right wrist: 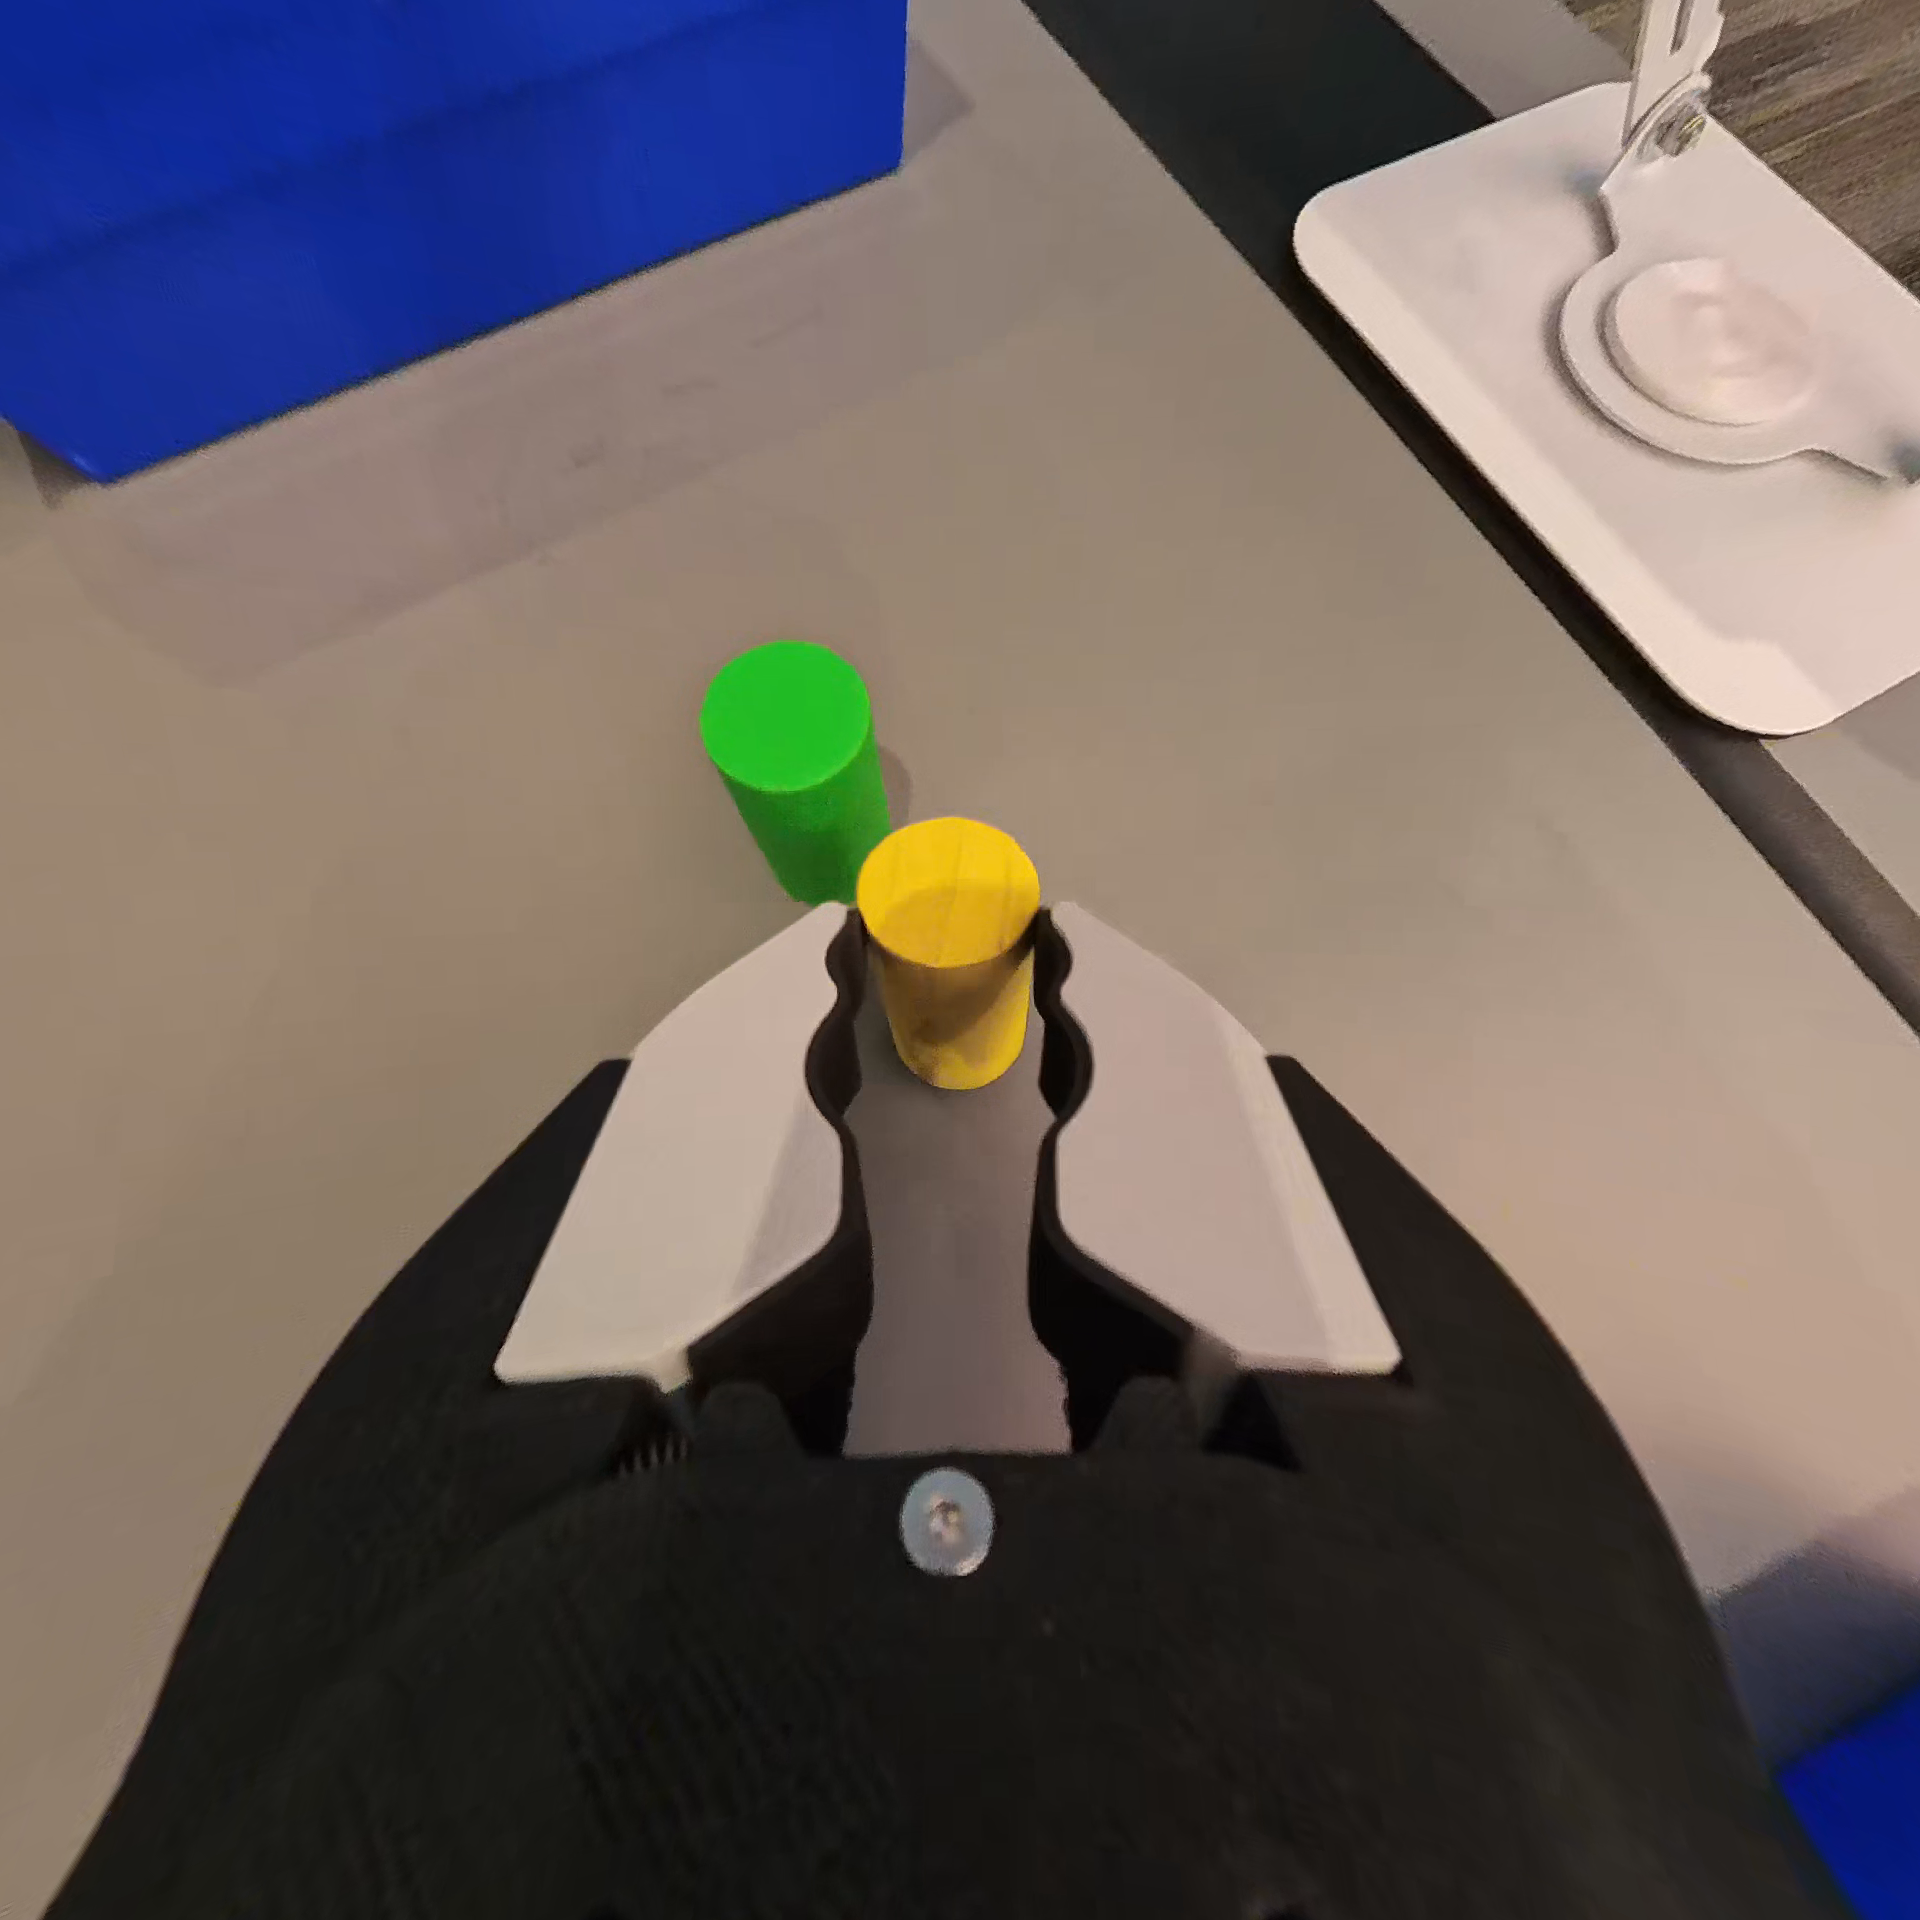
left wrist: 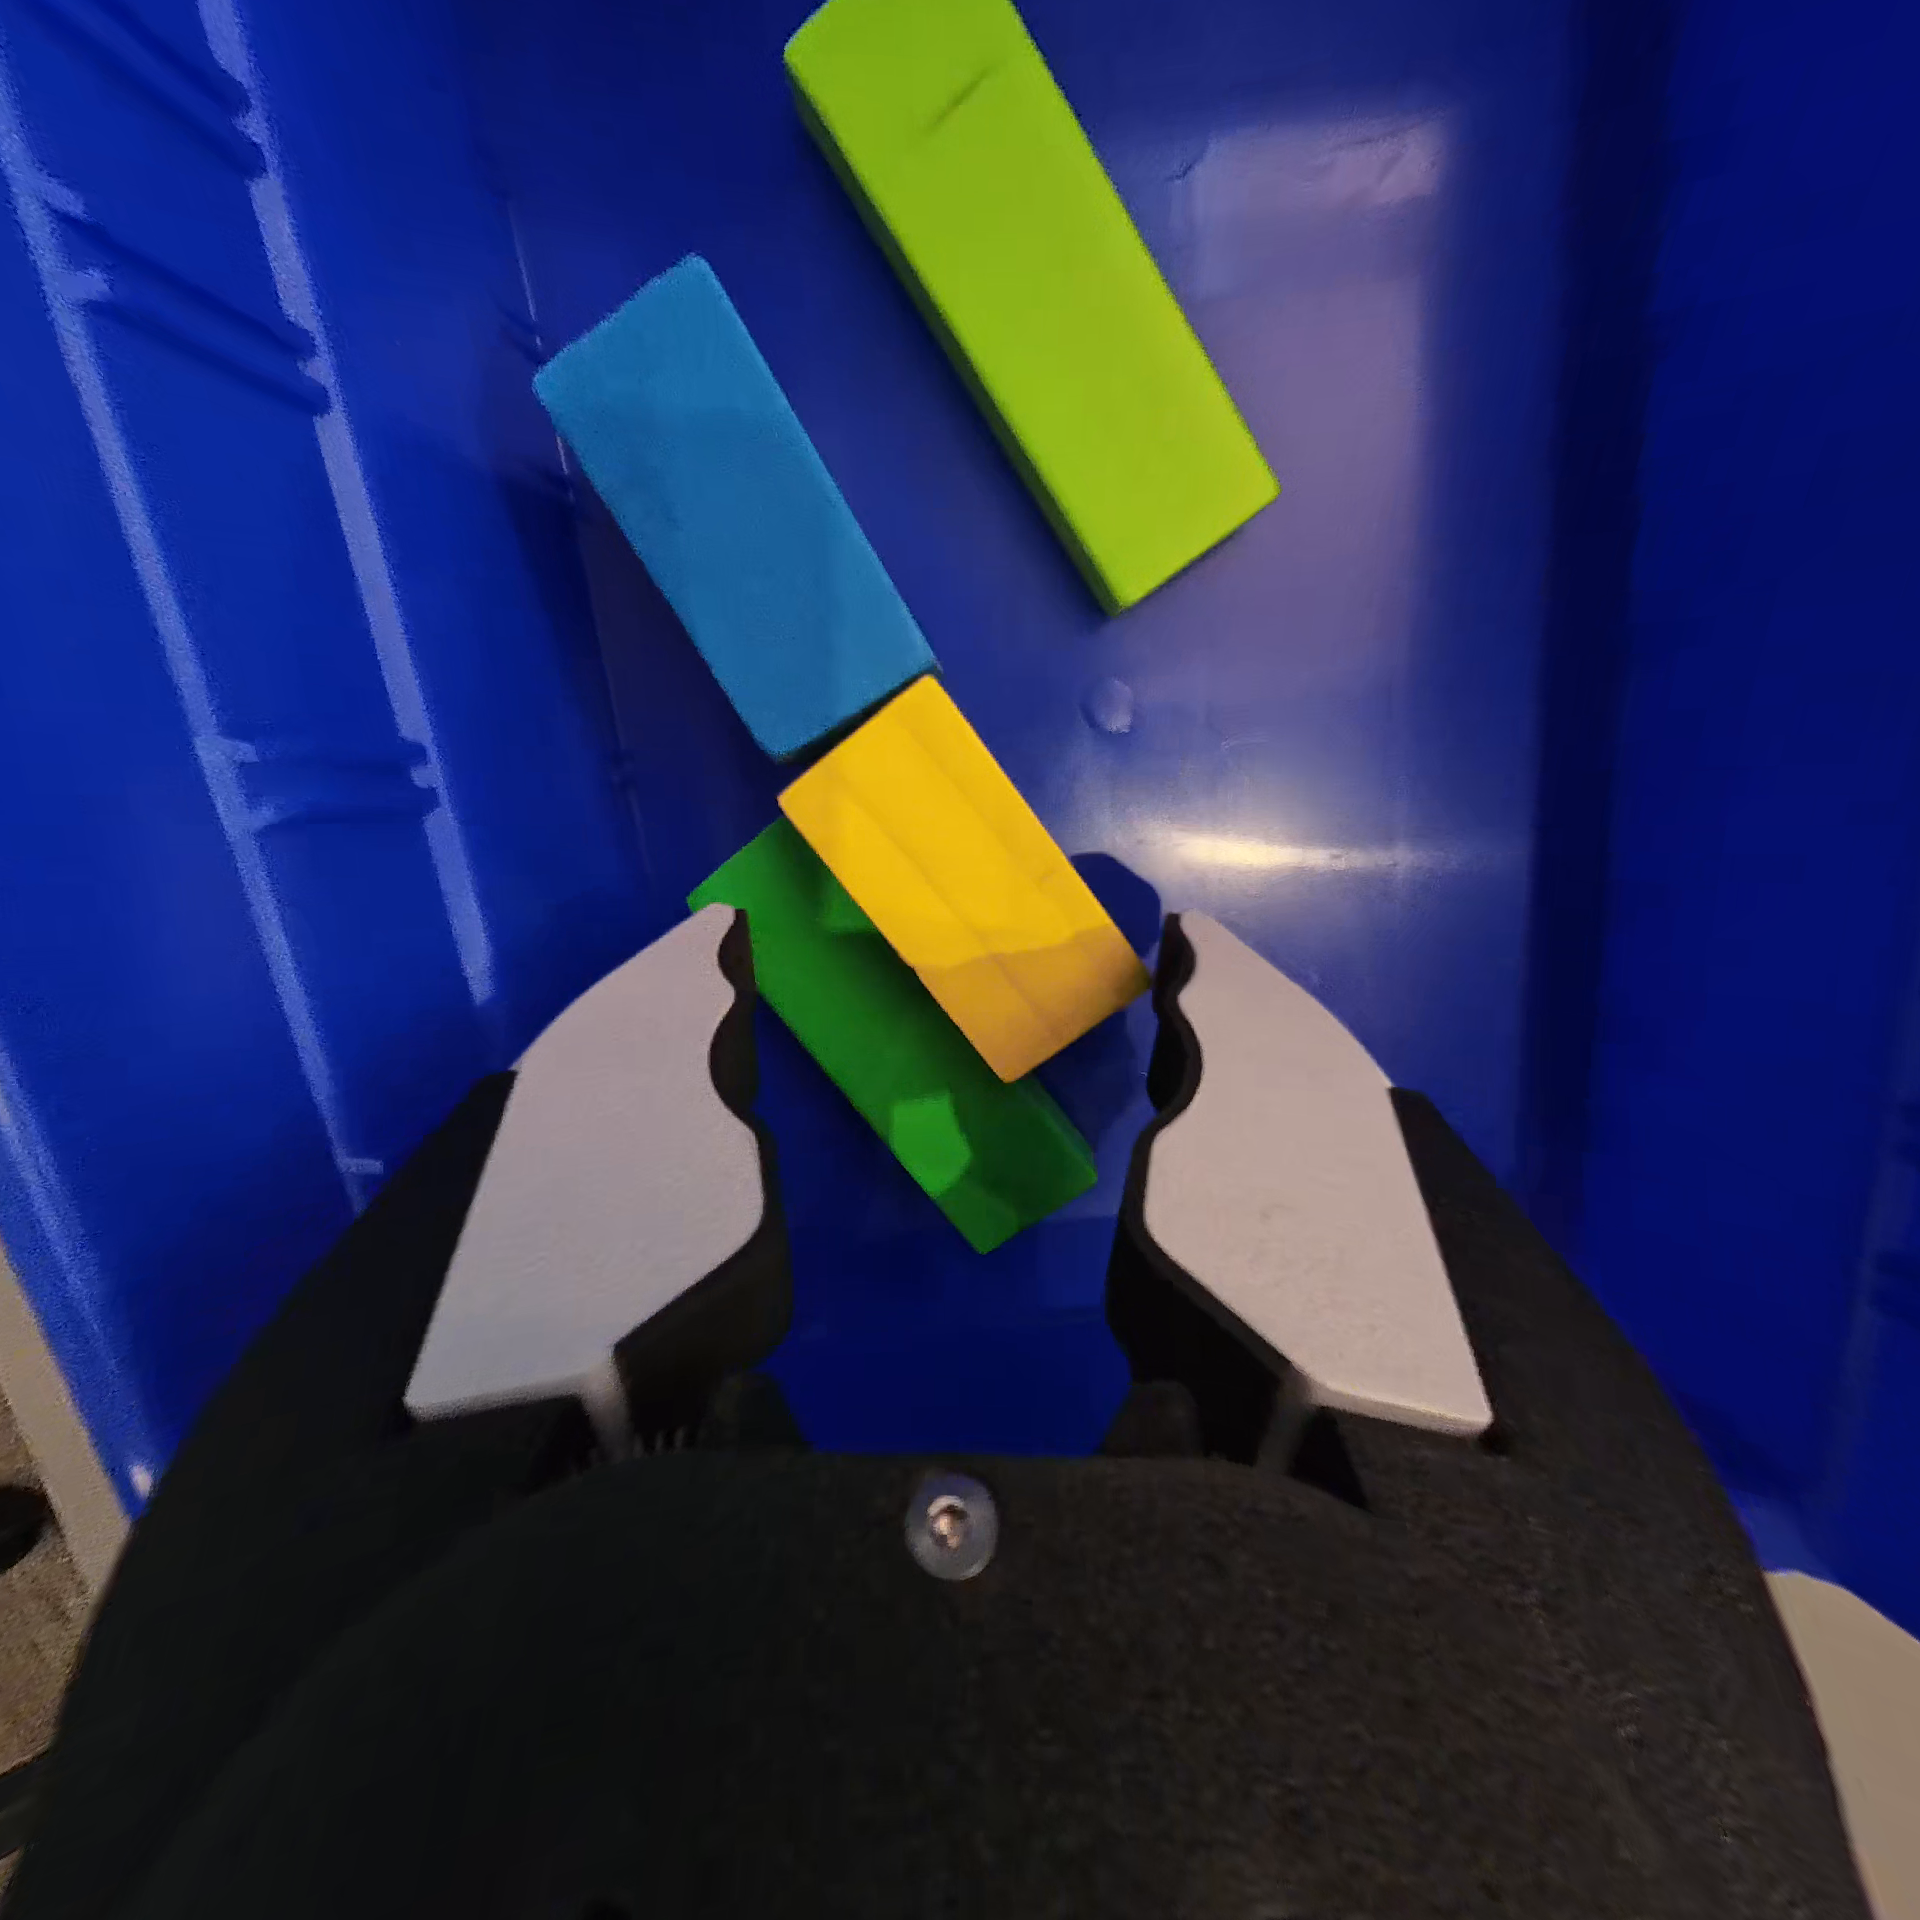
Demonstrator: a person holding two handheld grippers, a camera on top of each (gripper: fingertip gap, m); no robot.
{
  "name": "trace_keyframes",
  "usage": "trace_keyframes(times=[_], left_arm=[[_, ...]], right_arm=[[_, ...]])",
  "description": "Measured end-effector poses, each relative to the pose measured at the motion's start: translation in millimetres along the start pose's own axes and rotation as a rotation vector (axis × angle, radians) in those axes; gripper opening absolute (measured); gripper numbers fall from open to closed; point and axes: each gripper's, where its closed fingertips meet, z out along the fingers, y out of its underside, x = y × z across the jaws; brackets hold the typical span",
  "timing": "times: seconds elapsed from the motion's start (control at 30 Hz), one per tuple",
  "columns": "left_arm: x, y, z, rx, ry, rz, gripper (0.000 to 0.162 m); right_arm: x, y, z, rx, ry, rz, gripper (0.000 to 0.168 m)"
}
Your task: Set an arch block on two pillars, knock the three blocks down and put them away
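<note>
Left gripper (left wrist: 948,940) hangs over the inside of the blue bin (left wrist: 1455,727), jaws spread wide, nothing between the pads. Below it on the bin floor: yellow block (left wrist: 951,873) lying across a dark green block (left wrist: 904,1081), both framed by the fingertips but apparently lower, no contact that I can tell. Blue block (left wrist: 727,509) at about 11 o'clock from the yellow one, corner touching or just beside it; lime green block (left wrist: 1029,301) at 1 o'clock, apart from the rest. Whether the dark green or the yellow is the arch block I cannot tell for sure; the green shows notch-like facets. Right gripper (right wrist: 948,920) is at the grey table (right wrist: 416,935), jaws closed on the upper part of an upright yellow cylinder (right wrist: 951,935), pads touching both sides. Upright green cylinder (right wrist: 795,764) stands at 11 o'clock of the yellow one, just beside it. Bin's outer wall at 10 o'clock, a white stand base (right wrist: 1558,364) at 2 o'clock. Step, as a judgement: early build, pillars being set, arch not yet picked. Next move likely calls for the right jaws to release the yellow pillar without tipping it, with pillar spacing matched to the arch span, and for the left to drop and close on the arch piece.
</note>
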Motion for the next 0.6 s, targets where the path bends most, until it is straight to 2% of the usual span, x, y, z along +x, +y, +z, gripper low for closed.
trace_keyframes(times=[0.2,0.3,0.47,0.53,0.6], left_arm=[[-1,0,0,-0.033,-0.013,0.036,0.061],[1,0,-1,-0.047,-0.013,0.06,0.047],[0,2,-2,-0.08,0.002,0.077,0.045],[0,3,-5,-0.077,0.03,0.076,0.043],[0,4,-9,-0.073,0.064,0.071,0.041]], right_arm=[[-1,10,-7,-0.092,-0.003,0.009,0.032],[2,14,-10,-0.133,0.024,0.002,0.032],[3,14,-10,-0.153,0.04,0.006,0.033],[2,17,-11,-0.171,0.034,0.015,0.042],[3,18,-10,-0.184,0.034,0.025,0.045]])
